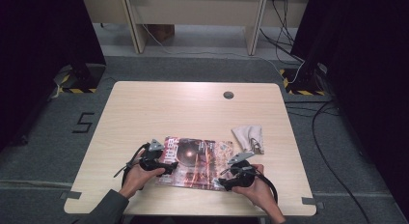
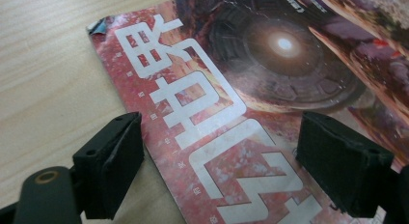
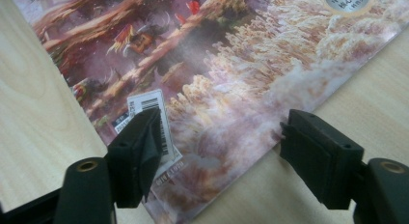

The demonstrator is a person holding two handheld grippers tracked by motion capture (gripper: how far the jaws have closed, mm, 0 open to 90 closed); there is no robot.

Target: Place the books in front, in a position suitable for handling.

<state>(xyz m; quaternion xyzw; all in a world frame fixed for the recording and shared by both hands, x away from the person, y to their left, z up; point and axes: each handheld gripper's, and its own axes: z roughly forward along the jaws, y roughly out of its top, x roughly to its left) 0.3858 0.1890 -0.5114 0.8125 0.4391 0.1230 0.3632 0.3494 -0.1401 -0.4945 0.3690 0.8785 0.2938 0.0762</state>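
Magazine [image 1: 195, 162] is found lying flat, cover up, at the near middle of the table [image 1: 144, 108], with a crumpled beige cloth [image 1: 249, 137] just beyond its far right corner. Left tongs [image 1: 166, 167] are seen at the magazine's left edge, jaws spread wide above the white title lettering [image 2: 202, 118], nothing clamped. Right tongs [image 1: 223, 181] are positioned at the near right corner, likewise released, jaws astride the corner beside the barcode label [image 3: 153, 119].

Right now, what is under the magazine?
The magazine lies flat on the wooden table, with bare wood around its edges. Whatever might be beneath it is covered; nothing pokes out.
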